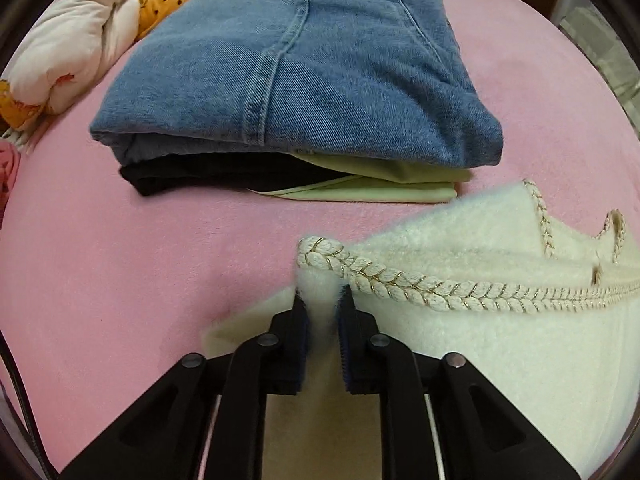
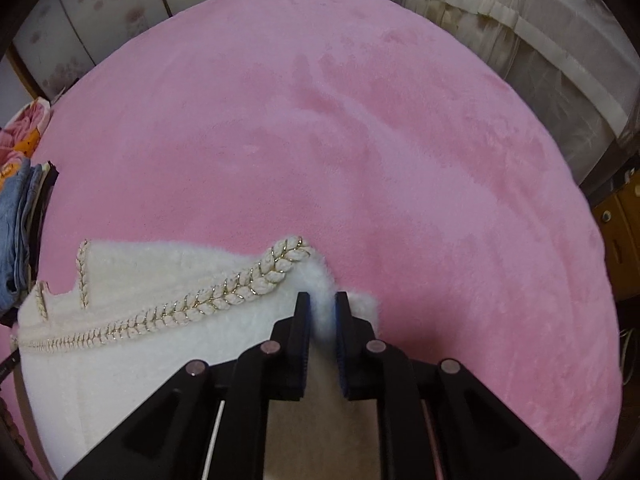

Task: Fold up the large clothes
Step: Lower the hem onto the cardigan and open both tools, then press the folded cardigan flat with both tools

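Note:
A fluffy cream garment [image 1: 500,344] with braided gold-flecked trim [image 1: 400,280] lies on the pink bed cover [image 1: 120,260]. My left gripper [image 1: 322,300] is shut on the garment's left corner, with fuzzy fabric pinched between the pads. In the right wrist view the same cream garment [image 2: 140,344] stretches to the left, and my right gripper [image 2: 322,304] is shut on its right corner beside the end of the braid [image 2: 280,264]. Both corners are held just above the cover.
A stack of folded clothes sits beyond the left gripper: blue jeans [image 1: 300,68] on top, a black item [image 1: 192,176] and a light green item [image 1: 380,188] beneath. A floral quilt [image 1: 80,40] lies far left. A curtain [image 2: 520,40] hangs past the bed cover [image 2: 400,140].

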A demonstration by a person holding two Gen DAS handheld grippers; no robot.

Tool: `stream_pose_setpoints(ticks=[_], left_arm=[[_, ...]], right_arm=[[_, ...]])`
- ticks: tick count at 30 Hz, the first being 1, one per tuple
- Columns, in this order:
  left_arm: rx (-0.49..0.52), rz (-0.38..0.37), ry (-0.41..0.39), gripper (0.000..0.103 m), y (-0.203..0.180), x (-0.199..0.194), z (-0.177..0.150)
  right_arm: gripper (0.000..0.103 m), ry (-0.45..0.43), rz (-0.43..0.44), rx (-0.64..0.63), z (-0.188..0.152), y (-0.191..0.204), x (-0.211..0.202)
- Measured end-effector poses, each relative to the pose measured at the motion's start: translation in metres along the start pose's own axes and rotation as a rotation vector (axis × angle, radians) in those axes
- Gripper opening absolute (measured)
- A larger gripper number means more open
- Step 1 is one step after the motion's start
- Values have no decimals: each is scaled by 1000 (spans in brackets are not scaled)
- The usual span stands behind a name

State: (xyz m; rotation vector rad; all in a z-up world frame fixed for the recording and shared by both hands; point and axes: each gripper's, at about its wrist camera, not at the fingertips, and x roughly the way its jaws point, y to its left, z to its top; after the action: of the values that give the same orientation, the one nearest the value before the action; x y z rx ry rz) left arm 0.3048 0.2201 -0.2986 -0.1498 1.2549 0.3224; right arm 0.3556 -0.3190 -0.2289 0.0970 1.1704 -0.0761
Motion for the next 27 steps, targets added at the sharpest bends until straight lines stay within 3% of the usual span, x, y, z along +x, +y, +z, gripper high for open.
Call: stream_pose_setpoints(ticks=[6,11,16,19,21,24,25,27], left_arm=[[-31,15,-102,39,0,-55,-30],[-26,-100,-130,39,-27,-96,-89],[31,-207,-75,39,-82,-101,-151],[21,-188,-42,39,-94,-88,-169],[7,-144,-53,41,-91,-78,-177],[-29,-139,-65,41,-63,-73,-177],[-41,-125,-67,41,-54,-73,-177],[-61,-48,-66,41,-33,-69,-176]], right_arm=[[14,-69,-7,-40,-17,12,-50],[14,-39,181,-127,-75,54,-83],[14,4,352,-308,-142,124,-94],[14,25,389,-387,-162,147,-83],[14,24,330,-421,-168,148,-70],[9,-1,266,-383,-164,120,-61],[0,-10,252,-363,-160,103,-59],[0,-9,270,-337,-155,76,-58]])
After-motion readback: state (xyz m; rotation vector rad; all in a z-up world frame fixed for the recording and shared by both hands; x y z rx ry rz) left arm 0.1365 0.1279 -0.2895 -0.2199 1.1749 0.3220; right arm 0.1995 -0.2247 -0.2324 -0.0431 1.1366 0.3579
